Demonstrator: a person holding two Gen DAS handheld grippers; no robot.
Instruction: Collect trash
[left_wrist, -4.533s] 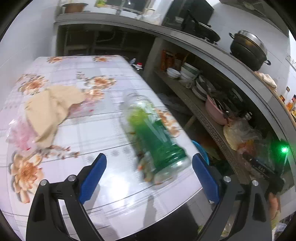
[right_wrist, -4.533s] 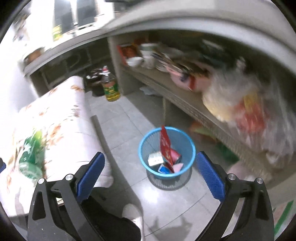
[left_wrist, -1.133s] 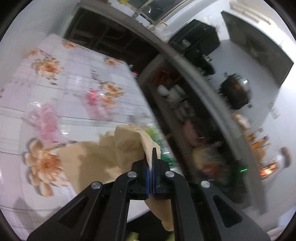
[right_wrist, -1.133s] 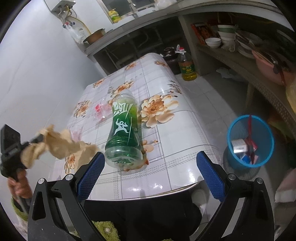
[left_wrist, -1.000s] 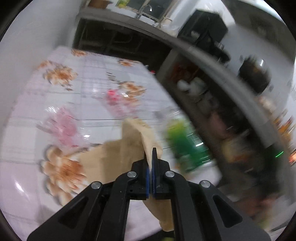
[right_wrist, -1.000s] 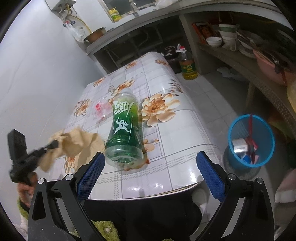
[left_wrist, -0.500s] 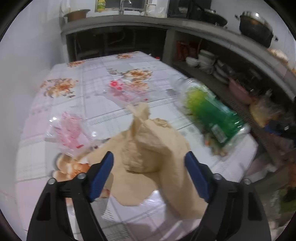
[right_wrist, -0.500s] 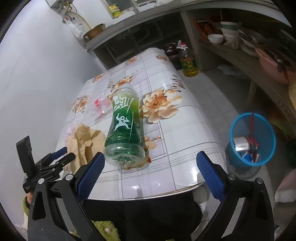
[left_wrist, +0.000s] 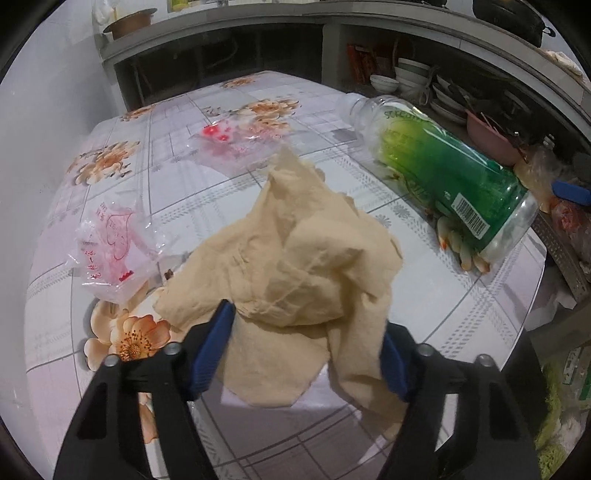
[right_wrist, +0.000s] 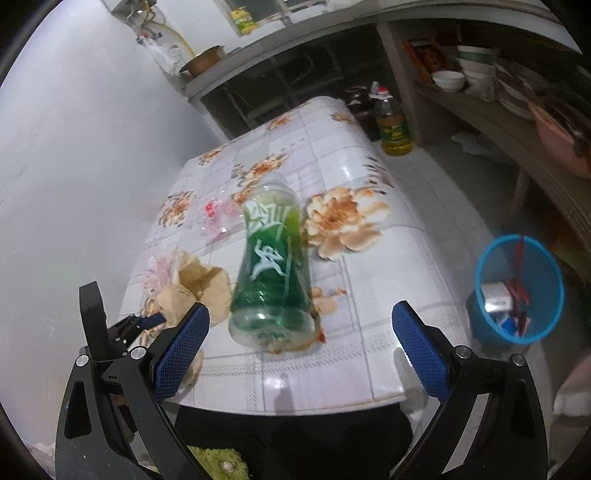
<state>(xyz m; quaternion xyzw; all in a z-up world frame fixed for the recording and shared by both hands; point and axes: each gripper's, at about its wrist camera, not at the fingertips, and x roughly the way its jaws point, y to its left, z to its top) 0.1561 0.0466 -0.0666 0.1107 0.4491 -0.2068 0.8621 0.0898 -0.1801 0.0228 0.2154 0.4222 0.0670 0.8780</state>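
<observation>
A crumpled beige paper (left_wrist: 295, 266) lies bunched on the flowered table (left_wrist: 258, 435). My left gripper (left_wrist: 304, 347) straddles its near edge. Its jaws are closing with the paper between them, and a flap drapes over the right pad. A green plastic bottle (left_wrist: 450, 184) lies on its side to the right. In the right wrist view the same bottle (right_wrist: 273, 266) lies base-first just beyond my right gripper (right_wrist: 300, 308), which is open and holds nothing. The paper (right_wrist: 195, 284) and the left gripper (right_wrist: 147, 321) show at the lower left there.
Two clear wrappers with pink print (left_wrist: 107, 251) (left_wrist: 236, 147) lie on the table. A blue waste basket (right_wrist: 480, 273) holding some trash stands on the floor to the right. An oil bottle (right_wrist: 393, 129) stands beyond the table's far end. Shelves of dishes (left_wrist: 406, 77) line the right side.
My left gripper was shut on the beige paper in the air; it opened, sank to the table and now narrows around the paper. The right gripper edged closer to the bottle.
</observation>
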